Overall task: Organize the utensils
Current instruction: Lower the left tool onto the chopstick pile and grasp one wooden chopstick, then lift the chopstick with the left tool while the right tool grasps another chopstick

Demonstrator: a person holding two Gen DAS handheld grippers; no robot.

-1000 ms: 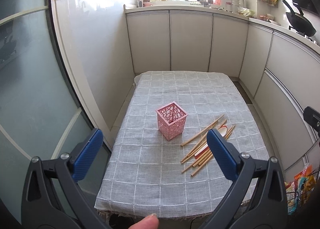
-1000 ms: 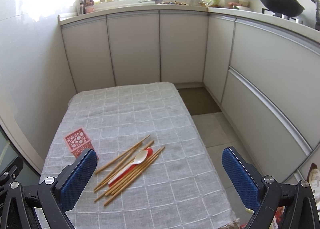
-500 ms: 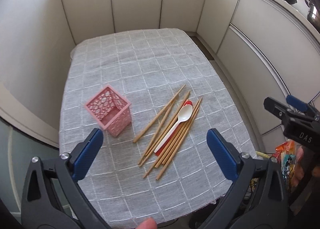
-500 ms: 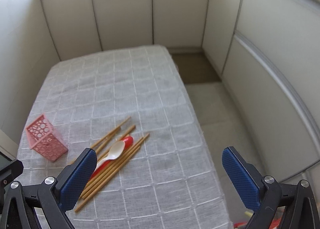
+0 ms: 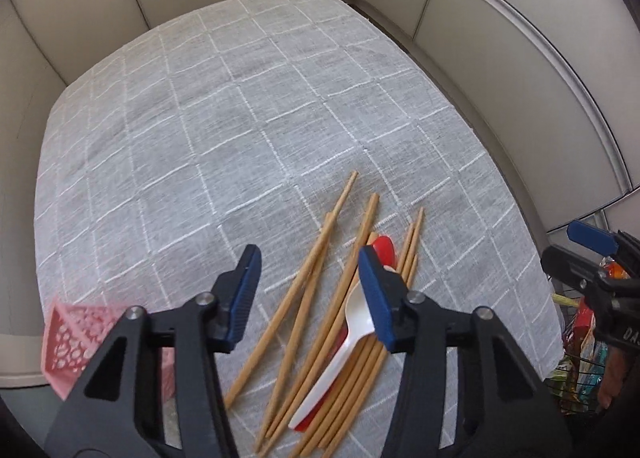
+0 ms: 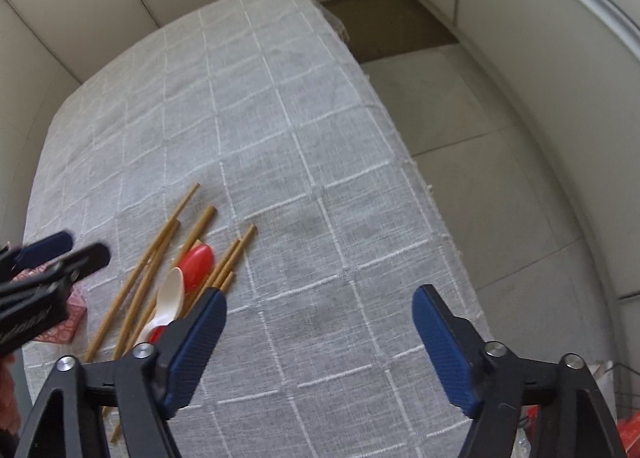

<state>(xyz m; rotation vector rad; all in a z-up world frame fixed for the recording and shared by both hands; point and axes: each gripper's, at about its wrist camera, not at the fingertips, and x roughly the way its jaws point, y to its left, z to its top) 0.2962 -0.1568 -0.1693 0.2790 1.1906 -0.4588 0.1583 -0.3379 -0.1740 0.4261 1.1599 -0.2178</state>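
The chopsticks (image 5: pixel 340 298) lie in a loose pile on the grey checked tablecloth (image 5: pixel 240 117), near its front right side. A white spoon (image 5: pixel 344 322) and a red spoon (image 5: pixel 383 249) rest in the middle of the pile, the white one on top of the red. None of them is picked up yet.

A second ago both cameras looked across the whole kitchen, and the pile was small and far off. Now both grippers have dropped low and tipped down, so the pile fills the bottom of the left view.

The left gripper (image 5: pixel 308 294) hangs right over the pile. Its jaws have just been closing, but they are not shut, and I think they sit above the sticks and do not pinch any. The right gripper (image 6: pixel 318 346) is off to the side over bare cloth. Its jaws have just been closing a little too, and nothing is between them.

The pink holder (image 5: pixel 76 338) stands at the left, just beside the left gripper, apart from the pile. It looks empty from here, but it is blurry.

So the tidying has only begun. The left gripper looks ready to grab the first sticks.
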